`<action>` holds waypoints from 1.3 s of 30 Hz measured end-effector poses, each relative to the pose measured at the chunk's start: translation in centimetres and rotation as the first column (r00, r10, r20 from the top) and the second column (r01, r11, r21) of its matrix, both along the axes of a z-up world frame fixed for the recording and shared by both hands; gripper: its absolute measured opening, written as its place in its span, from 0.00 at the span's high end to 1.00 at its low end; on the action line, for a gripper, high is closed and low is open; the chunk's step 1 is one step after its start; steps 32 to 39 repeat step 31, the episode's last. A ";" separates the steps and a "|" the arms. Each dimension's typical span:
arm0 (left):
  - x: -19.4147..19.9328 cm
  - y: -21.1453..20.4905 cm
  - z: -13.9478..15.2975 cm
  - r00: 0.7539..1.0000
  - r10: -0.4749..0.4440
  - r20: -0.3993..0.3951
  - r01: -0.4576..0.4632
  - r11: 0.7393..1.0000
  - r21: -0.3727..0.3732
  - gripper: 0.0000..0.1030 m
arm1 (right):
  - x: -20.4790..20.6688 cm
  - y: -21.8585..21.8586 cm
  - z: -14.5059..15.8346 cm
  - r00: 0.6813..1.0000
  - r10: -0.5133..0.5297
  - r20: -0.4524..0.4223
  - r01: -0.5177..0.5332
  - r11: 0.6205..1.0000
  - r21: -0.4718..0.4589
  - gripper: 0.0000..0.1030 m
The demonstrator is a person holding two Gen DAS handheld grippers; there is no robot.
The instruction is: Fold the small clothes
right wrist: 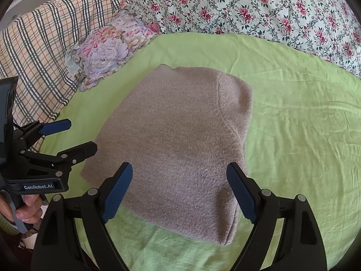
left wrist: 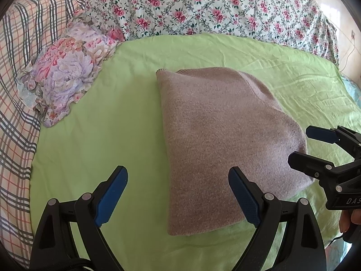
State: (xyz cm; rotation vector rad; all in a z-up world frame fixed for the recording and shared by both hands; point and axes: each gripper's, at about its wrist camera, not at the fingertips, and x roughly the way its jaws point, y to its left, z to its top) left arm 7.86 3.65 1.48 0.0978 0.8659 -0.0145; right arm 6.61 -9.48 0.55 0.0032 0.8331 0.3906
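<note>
A folded mauve knit sweater lies flat on the green sheet; it also shows in the right wrist view. My left gripper is open and empty, hovering over the sweater's near left edge. My right gripper is open and empty above the sweater's near edge. The right gripper also shows at the right of the left wrist view, beside the sweater's right edge. The left gripper shows at the left of the right wrist view, open.
A floral pillow lies at the sheet's far left corner, also in the right wrist view. A flowered quilt is bunched along the back. A plaid cover lies on the left.
</note>
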 end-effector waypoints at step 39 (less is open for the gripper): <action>2.0 -0.5 -0.1 1.000 0.019 0.001 -0.019 1.000 0.018 0.11 | 1.1 -0.5 -0.3 1.000 -0.031 -0.006 0.031 0.999 0.013 0.17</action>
